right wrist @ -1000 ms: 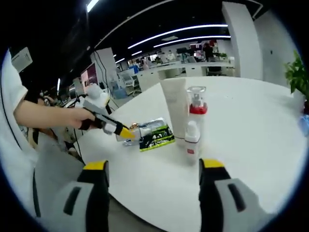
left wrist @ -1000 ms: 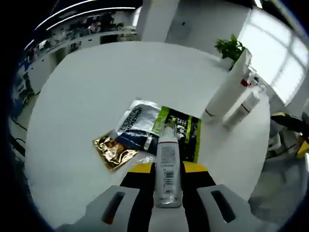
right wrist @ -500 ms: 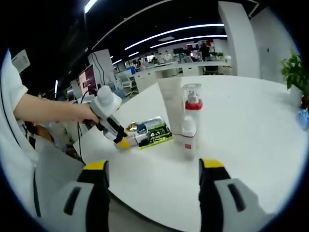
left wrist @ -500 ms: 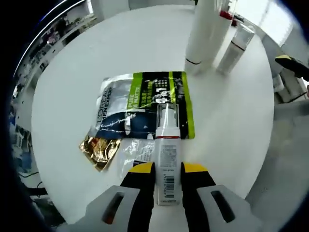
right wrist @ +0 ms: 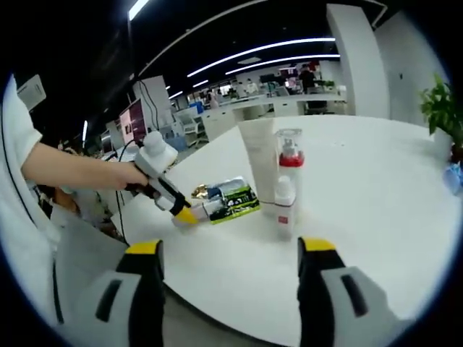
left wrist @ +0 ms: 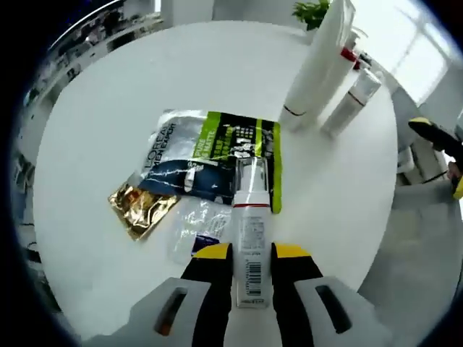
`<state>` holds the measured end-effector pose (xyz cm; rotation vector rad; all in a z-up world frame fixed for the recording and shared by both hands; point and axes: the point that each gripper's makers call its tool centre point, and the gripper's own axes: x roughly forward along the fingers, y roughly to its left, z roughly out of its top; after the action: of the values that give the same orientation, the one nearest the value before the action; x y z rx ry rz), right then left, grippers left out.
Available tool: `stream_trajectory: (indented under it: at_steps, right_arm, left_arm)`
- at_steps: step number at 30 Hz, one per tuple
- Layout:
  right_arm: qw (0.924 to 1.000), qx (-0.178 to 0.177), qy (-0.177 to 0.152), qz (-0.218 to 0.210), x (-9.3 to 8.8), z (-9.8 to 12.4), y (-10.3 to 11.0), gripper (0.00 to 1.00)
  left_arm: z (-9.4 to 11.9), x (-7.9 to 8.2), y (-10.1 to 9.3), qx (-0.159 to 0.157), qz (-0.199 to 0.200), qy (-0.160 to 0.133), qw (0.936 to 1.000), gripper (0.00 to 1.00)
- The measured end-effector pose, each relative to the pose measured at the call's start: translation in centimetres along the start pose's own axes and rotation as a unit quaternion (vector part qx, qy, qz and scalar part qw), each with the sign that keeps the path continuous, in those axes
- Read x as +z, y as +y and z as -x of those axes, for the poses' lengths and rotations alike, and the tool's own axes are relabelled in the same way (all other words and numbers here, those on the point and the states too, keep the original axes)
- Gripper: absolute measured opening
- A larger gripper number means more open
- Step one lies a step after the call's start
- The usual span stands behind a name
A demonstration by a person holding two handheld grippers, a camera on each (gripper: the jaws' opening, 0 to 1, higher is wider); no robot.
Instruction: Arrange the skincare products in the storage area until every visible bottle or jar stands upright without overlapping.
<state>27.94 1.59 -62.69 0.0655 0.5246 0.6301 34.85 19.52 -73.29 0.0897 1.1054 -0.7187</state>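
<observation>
The left gripper (left wrist: 252,254) held a slim white bottle (left wrist: 249,238) clamped between its jaws, the bottle lying lengthwise along them with its clear cap pointing forward, above a white round table (left wrist: 108,108). Under and ahead of the cap lay flat sachets: a green-and-black one (left wrist: 235,141), a L'Oreal Men Expert pack (left wrist: 177,155), a gold foil packet (left wrist: 137,206) and a clear one (left wrist: 192,220), several overlapping. Further along the table a tall white tube (left wrist: 315,65), a red-collared pump bottle (right wrist: 289,163) and a small white bottle (left wrist: 351,101) stood upright, close together. In the right gripper view the right gripper (right wrist: 228,275) hung back off the table edge, its jaws wide apart and holding nothing (a bystander for now). The step in hand looked to be carrying the held bottle toward a standing place. The next move would call for turning it base-down and setting it on bare tabletop near the upright group, clear of the sachets.
</observation>
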Motion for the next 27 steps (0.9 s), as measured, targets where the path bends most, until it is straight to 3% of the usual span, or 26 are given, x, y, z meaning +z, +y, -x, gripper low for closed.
stream_trajectory:
  at_steps: [5, 11, 17, 21, 24, 27]
  right_arm:
    - [0.9999, 0.012, 0.000, 0.002, 0.2, -0.1, 0.7, 0.75]
    - [0.9994, 0.034, -0.004, 0.000, 0.6, -0.3, 1.7, 0.72]
    - [0.9979, 0.062, -0.018, -0.009, 1.7, -0.3, 2.7, 0.70]
    - [0.9946, 0.095, -0.038, -0.020, 3.3, -0.3, 3.6, 0.67]
    - [0.9892, 0.127, -0.065, -0.034, 5.1, -0.3, 4.4, 0.65]
    - [0.9802, 0.164, -0.095, -0.056, 7.5, -0.1, 5.1, 0.63]
  left_arm:
    - [1.4, 0.6, -2.2, -0.052, 0.070, -0.064, 0.9942, 0.16]
    - [3.8, 2.3, -4.9, -0.113, 0.127, -0.150, 0.9740, 0.17]
    - [6.2, 3.6, -7.1, -0.150, 0.124, -0.211, 0.9579, 0.17]
    - [8.4, 5.0, -9.1, -0.190, 0.115, -0.259, 0.9398, 0.17]
    - [10.3, 6.1, -11.1, -0.233, 0.103, -0.289, 0.9227, 0.17]
    - [11.2, 6.5, -12.2, -0.247, 0.089, -0.301, 0.9166, 0.17]
